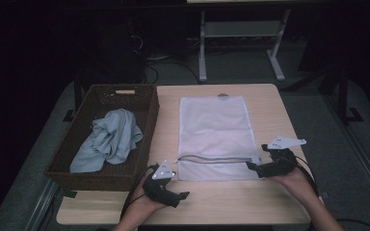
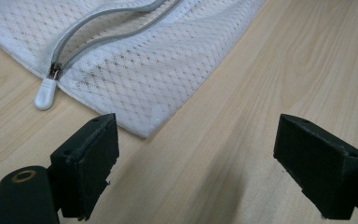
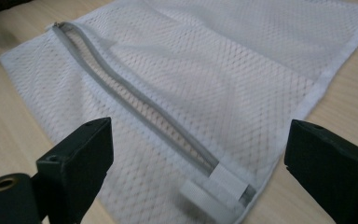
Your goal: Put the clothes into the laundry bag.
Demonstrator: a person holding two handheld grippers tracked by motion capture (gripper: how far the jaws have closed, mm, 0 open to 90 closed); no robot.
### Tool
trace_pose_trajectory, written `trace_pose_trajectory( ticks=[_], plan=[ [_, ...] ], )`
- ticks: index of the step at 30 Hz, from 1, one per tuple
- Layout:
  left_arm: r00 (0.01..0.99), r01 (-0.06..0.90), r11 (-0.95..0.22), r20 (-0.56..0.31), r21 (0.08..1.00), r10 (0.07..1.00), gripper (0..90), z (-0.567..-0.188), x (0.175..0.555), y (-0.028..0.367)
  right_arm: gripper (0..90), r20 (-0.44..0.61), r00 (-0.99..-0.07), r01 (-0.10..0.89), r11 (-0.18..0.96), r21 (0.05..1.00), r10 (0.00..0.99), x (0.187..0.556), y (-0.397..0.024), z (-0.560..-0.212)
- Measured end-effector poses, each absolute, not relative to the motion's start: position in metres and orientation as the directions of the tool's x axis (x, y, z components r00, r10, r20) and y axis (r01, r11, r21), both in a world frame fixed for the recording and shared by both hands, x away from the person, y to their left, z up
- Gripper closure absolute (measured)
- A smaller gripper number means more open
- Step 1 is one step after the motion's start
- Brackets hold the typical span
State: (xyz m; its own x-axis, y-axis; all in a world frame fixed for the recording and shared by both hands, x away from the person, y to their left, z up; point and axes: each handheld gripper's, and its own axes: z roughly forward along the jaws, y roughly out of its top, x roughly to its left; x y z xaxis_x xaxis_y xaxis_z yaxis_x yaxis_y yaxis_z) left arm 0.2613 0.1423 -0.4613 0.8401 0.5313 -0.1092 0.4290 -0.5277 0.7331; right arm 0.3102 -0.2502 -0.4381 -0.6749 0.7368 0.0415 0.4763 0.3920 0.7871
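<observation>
The mesh bag [image 1: 215,137] lies lengthwise away from both released grippers, left gripper [image 2: 196,163] off its zipper-pull corner, right gripper [image 3: 198,168] over the zipper's far end.

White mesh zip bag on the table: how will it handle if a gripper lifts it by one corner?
The white mesh zip bag lies thin and flat on the wooden table, so it will probably droop limply rather than hold shape. Its open-weave net looks very light, likely sliding easily if pushed. The grey zipper gapes, so that opening may sag wider when lifted.

Left tongs [image 1: 182,196] and right tongs [image 1: 251,166], jaws wide apart, low, pointing inward.
</observation>
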Motion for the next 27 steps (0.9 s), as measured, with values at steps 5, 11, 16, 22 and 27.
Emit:
trace_pose_trajectory(
  ticks=[5, 11, 16, 22, 27],
  plan=[
    [0.843, 0.423, -0.530, -0.105, 0.735, 0.528, 13.4, -0.461, 0.260, 0.142, 9.0, 0.043, -0.672, 0.471, 0.382, 0.795, 0.739, 0.319, -0.244, -0.434],
    [0.843, 0.423, -0.532, -0.105, 0.733, 0.527, 13.4, -0.461, 0.260, 0.141, 12.2, 0.044, -0.679, 0.475, 0.393, 0.787, 0.733, 0.329, -0.238, -0.431],
    [0.844, 0.419, -0.529, -0.101, 0.738, 0.527, 13.4, -0.460, 0.259, 0.141, 13.0, 0.031, -0.683, 0.468, 0.404, 0.786, 0.730, 0.340, -0.231, -0.426],
    [0.841, 0.425, -0.524, -0.108, 0.738, 0.530, 13.4, -0.460, 0.259, 0.143, 13.2, 0.029, -0.682, 0.461, 0.398, 0.793, 0.731, 0.355, -0.224, -0.420],
    [0.841, 0.423, -0.523, -0.107, 0.740, 0.530, 13.4, -0.460, 0.259, 0.143, 13.1, 0.033, -0.678, 0.466, 0.395, 0.792, 0.734, 0.367, -0.220, -0.416]
  ],
)
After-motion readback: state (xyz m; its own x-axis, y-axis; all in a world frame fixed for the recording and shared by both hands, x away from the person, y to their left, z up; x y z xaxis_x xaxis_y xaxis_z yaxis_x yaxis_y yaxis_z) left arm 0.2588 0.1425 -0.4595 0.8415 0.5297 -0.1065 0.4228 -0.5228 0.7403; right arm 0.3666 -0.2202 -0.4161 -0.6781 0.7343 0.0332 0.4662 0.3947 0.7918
